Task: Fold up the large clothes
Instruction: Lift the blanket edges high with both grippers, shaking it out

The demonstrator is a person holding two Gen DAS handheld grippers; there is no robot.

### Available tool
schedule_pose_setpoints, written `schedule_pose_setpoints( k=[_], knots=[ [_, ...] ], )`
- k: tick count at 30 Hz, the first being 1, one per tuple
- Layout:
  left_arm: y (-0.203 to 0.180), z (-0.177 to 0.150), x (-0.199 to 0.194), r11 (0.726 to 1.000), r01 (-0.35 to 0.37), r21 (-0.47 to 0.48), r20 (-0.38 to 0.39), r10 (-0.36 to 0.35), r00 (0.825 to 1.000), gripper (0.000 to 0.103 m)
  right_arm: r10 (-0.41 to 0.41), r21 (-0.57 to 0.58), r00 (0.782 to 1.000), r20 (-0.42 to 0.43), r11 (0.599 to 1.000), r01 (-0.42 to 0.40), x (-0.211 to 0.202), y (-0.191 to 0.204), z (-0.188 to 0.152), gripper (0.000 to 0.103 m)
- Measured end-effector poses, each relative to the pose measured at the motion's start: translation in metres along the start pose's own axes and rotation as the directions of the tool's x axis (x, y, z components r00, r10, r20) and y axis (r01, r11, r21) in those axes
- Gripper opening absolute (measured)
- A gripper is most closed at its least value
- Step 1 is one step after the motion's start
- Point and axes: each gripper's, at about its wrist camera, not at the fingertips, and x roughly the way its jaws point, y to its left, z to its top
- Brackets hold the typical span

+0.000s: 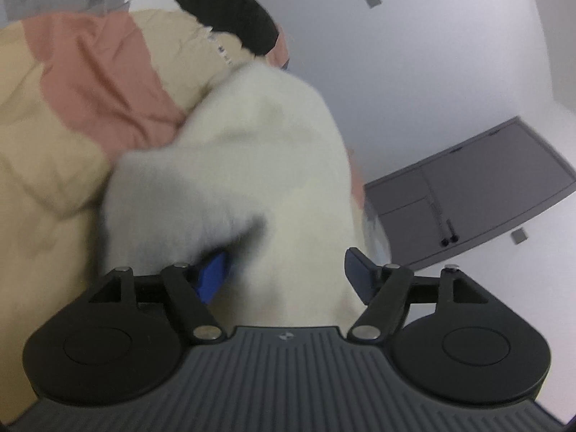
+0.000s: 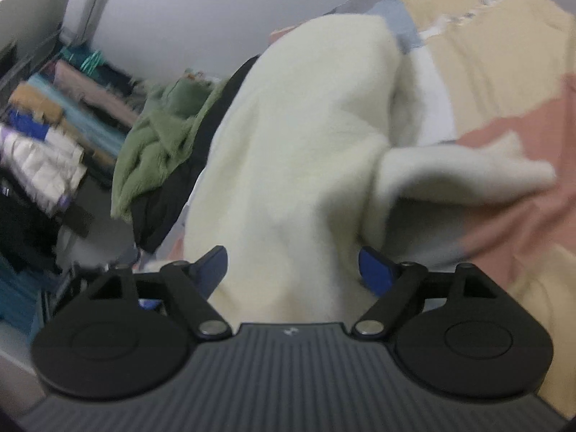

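Cream fleece [image 1: 252,151] lies between both released tongs (left [image 1: 286,273], right [image 2: 293,270]) on a bedspread [image 1: 72,108].

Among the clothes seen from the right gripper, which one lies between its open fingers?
The cream fleece garment lies between the fingers of the right gripper. The green fleece and black garment lie apart, to its left.

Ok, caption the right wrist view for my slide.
Open right gripper straddling cream fleece garment on patchwork bedspread.
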Motion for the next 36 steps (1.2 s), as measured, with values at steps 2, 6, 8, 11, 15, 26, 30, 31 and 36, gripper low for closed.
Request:
schedule_pose_setpoints(
  k=[2,6,8,11,15,26,30,31,36],
  knots=[
    [-0.001,-0.006,0.002,0.999,-0.037,0.004,-0.02,0.037,0.999,0.077,-0.003,0.039,1.0,-0.001,0.999,0.003,-0.004,-0.005,-0.008,0.083],
    [0.009,-0.011,0.016,0.996,-0.081,-0.041,-0.067,0.078,0.995,0.077,-0.022,0.125,0.996,-0.088,0.992,0.033,0.008,-0.015,-0.031,0.083],
    [0.016,-0.012,0.02,0.995,-0.067,-0.079,-0.07,0.061,0.996,0.076,-0.004,0.157,0.993,-0.118,0.987,0.022,0.017,-0.018,-0.038,0.083],
    [0.021,-0.005,0.016,0.992,0.013,-0.129,-0.028,-0.016,0.999,0.069,0.06,0.175,0.991,-0.119,0.984,-0.039,0.029,-0.019,-0.034,0.082],
    [0.018,0.009,0.002,0.987,0.09,-0.135,0.05,-0.084,0.995,0.042,0.148,0.193,0.988,-0.037,0.971,-0.138,0.025,-0.02,-0.018,0.056],
    [-0.018,0.014,-0.047,0.955,0.29,0.055,0.188,-0.295,0.937,0.014,0.252,-0.087,0.954,0.165,0.967,-0.24,-0.012,0.019,-0.002,0.021],
    [-0.053,0.012,-0.075,0.918,0.356,0.173,0.213,-0.388,0.897,0.014,0.242,-0.19,0.954,0.177,0.959,-0.209,-0.039,0.044,0.003,0.02],
    [-0.06,0.012,-0.081,0.912,0.372,0.175,0.218,-0.404,0.888,0.014,0.247,-0.21,0.95,0.192,0.956,-0.206,-0.047,0.051,0.007,0.02],
    [-0.108,0.014,-0.119,0.877,0.405,0.258,0.231,-0.463,0.856,0.014,0.285,-0.308,0.923,0.258,0.93,-0.201,-0.098,0.091,0.03,0.02]
  ],
)
